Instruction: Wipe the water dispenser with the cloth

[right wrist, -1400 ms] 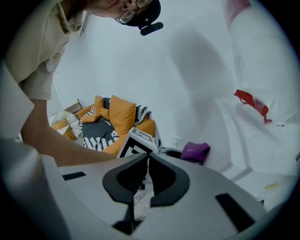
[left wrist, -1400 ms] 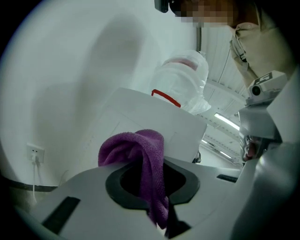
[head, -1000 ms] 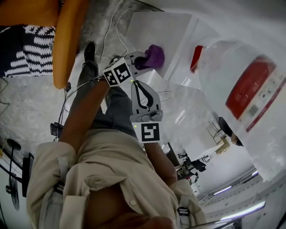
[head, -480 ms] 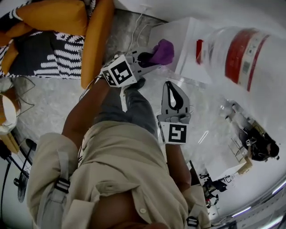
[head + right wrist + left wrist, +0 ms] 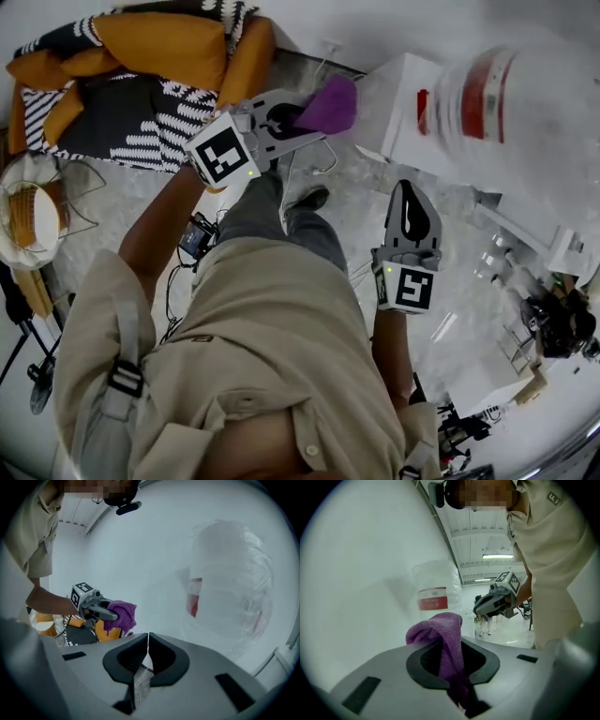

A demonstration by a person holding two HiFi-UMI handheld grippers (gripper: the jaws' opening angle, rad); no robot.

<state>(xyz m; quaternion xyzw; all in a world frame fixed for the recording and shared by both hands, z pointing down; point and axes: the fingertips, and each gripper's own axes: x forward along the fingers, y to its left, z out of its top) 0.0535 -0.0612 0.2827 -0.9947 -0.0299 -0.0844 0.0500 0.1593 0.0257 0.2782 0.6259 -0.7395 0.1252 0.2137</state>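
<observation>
My left gripper [image 5: 309,117] is shut on a purple cloth [image 5: 328,103] that bunches out past its tips, close to the white water dispenser [image 5: 398,98]. In the left gripper view the cloth [image 5: 443,634] hangs between the jaws in front of the dispenser's white side [image 5: 361,573]. The clear water bottle with a red label [image 5: 487,89] lies across the upper right of the head view and shows again as the bottle [image 5: 229,592] in the right gripper view. My right gripper [image 5: 414,202] is shut with nothing in it, lower and to the right, away from the dispenser body.
An orange and black-white patterned seat [image 5: 131,75] stands at the upper left, a wire basket [image 5: 37,220] at the far left. Cables [image 5: 319,169] trail on the pale floor near the dispenser's base. The person's legs and shoe [image 5: 309,199] are below the left gripper.
The head view has swung, so the dispenser and bottle shifted up and right. The left gripper still holds the cloth near the dispenser; the right gripper has moved right and lower.
</observation>
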